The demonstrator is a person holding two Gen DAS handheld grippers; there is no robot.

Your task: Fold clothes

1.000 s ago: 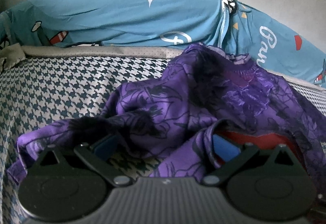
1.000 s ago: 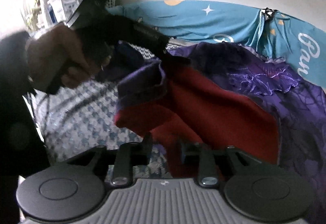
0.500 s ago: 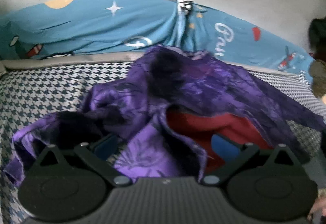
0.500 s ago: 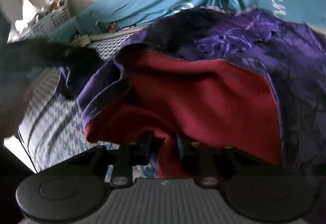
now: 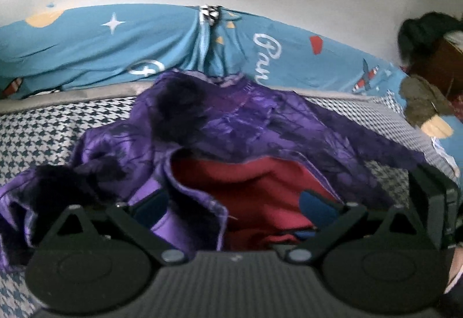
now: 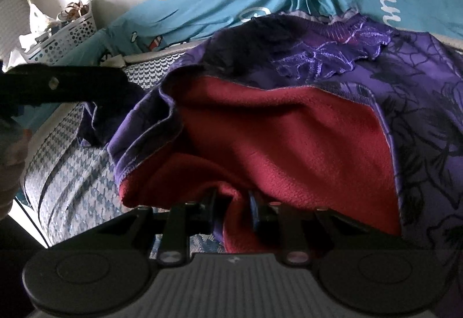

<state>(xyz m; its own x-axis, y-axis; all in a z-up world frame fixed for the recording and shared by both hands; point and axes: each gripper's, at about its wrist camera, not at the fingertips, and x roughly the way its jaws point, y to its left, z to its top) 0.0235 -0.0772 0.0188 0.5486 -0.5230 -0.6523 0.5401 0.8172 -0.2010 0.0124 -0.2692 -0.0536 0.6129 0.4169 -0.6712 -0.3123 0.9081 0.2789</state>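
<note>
Right now the right gripper (image 6: 233, 202) has its jaws nearly closed, pinching the red fleece lining (image 6: 289, 138) of the purple garment (image 6: 405, 104) at the hem. Left gripper (image 5: 231, 202) is wide open, blue pads (image 5: 317, 203) straddling the hem, nothing gripped; one pad sits over purple shell at 9 o'clock, the other over red lining at 3 o'clock.

Garment lies crumpled on the houndstooth mattress (image 5: 58, 127), collar toward 12 o'clock, near the blue cartoon bedsheet (image 5: 144, 46).

Step in hand, my read: get a second grip so the hem can be pulled flat. Advice:
- Close left on both layers, shell plus lining, not lining alone.
- Keep right pinch tight and pull apart along the hem to take out slack before any fold.
- Lift low; fleece drags on the mattress.

Hard to tell:
- Sleeves are buried in folds, can't locate them.
- Right pinch point is hidden behind draped fleece.
- Left view is motion-blurred.
- Basket (image 6: 66, 40) contents at 10 o'clock are washed out.
</note>
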